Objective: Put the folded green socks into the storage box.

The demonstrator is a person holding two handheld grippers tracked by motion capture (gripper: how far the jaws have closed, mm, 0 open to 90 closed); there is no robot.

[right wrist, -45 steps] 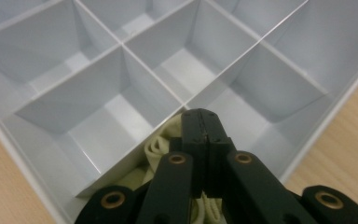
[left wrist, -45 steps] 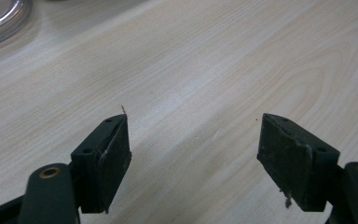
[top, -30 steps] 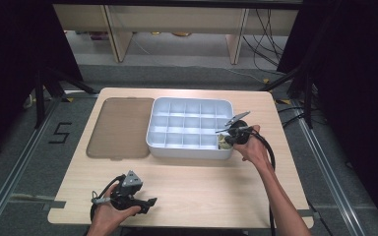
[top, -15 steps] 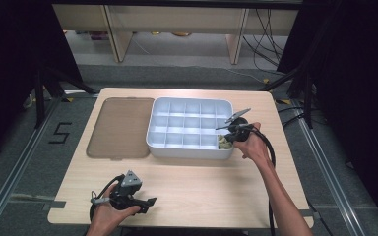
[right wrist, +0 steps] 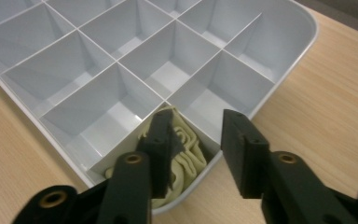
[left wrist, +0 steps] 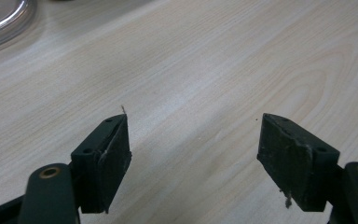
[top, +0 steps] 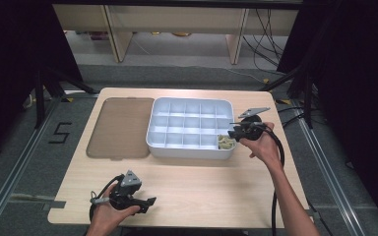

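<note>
Right gripper [right wrist: 196, 140] newly parted above seemingly released cloth [right wrist: 186, 154]

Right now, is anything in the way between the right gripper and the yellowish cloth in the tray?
No. The right gripper hangs just above the cloth in the tray's near corner cell. Its jaws have just been opening and no longer pinch the cloth.
</note>
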